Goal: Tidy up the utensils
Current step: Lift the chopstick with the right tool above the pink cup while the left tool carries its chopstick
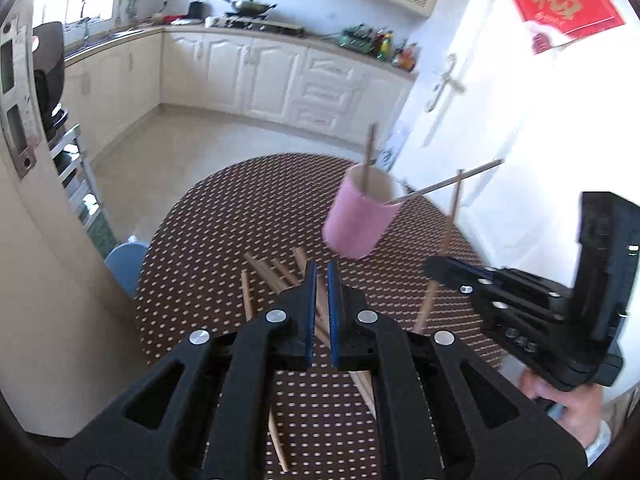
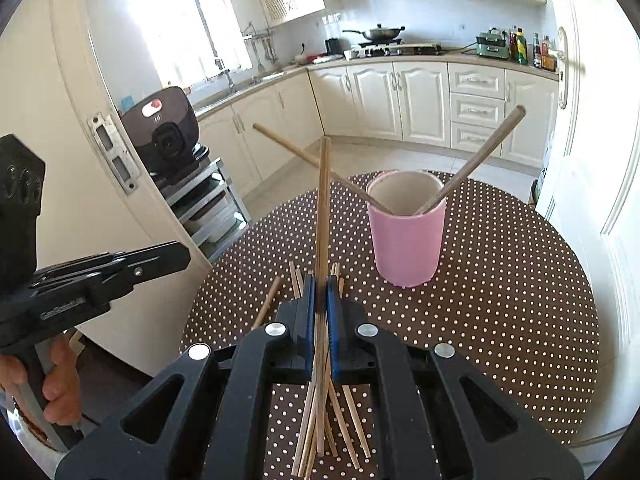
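A pink cup (image 2: 406, 240) stands on the round dotted table (image 2: 500, 300) with two chopsticks leaning out of it; it also shows in the left wrist view (image 1: 358, 220). My right gripper (image 2: 321, 280) is shut on a wooden chopstick (image 2: 323, 200) that points up, left of the cup. It also shows in the left wrist view (image 1: 434, 270). Several loose chopsticks (image 2: 320, 420) lie under it. My left gripper (image 1: 321, 270) hovers over loose chopsticks (image 1: 272, 272), its jaws nearly closed with nothing clearly held between them.
A door (image 2: 80, 160) stands at the table's left edge, with a black appliance (image 2: 164, 128) on a metal rack behind it. A blue stool (image 1: 126, 264) sits by the table. White cabinets and a counter run along the far wall.
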Available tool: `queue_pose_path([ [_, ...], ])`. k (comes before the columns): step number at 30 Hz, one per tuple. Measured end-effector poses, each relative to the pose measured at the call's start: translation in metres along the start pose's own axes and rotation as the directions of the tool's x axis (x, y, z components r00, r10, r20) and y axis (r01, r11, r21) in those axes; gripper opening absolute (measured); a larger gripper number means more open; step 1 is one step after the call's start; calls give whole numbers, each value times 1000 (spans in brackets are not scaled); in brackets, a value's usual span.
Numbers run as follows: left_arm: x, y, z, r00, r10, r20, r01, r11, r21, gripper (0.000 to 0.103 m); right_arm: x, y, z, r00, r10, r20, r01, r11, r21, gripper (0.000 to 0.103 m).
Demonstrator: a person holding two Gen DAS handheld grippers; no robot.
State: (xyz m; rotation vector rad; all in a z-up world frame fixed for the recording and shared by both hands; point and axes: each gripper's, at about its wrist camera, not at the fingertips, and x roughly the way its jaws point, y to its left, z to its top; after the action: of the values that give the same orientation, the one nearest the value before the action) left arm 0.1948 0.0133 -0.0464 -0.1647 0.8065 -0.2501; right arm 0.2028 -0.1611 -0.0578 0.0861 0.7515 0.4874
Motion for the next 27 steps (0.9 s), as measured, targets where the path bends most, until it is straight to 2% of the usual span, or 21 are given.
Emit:
queue_pose_path([
  [3,22,9,-4,996,13,-83,-13,1000,1,8,10,4,-2,1000,8,-26,-7,1000,8,5],
  [5,38,18,-9,991,45,-125,-45,999,1,22,19,6,-3,999,4,-54,-4,1000,-3,5],
  [6,44,23,-12,988,50,-143,-51,999,-3,48,22,7,-2,998,2,-67,-3,1000,-7,5],
  [7,51,28,-15,986,59,-156,-61,998,-10,61,27,7,-2,996,1,-84,-2,1000,-12,5],
  [10,64,36,-21,979,108,-174,-110,994,-2,61,42,6,-5,993,0,-119,-1,1000,-9,5],
  [15,88,45,-26,965,115,-235,-121,993,-11,58,67,1,-8,986,-1,-165,1,1000,1,5],
  [16,95,47,-27,960,124,-251,-129,992,-6,52,71,0,-9,985,0,-175,1,1000,3,5],
  [19,114,51,-30,946,128,-299,-138,990,-12,41,82,-1,-11,980,3,-197,-1,1000,9,5],
  [22,128,55,-34,934,128,-333,-141,990,-15,36,90,-1,-13,977,5,-215,-2,1000,12,5],
  [24,131,56,-33,936,142,-322,-152,988,-6,34,93,0,-14,975,6,-222,-3,1000,13,5],
  [26,133,53,-32,931,177,-319,-181,983,17,23,95,0,-13,974,6,-226,-2,1000,14,5],
  [27,133,50,-29,928,198,-314,-198,980,32,14,95,0,-13,974,6,-226,-2,1000,15,5],
])
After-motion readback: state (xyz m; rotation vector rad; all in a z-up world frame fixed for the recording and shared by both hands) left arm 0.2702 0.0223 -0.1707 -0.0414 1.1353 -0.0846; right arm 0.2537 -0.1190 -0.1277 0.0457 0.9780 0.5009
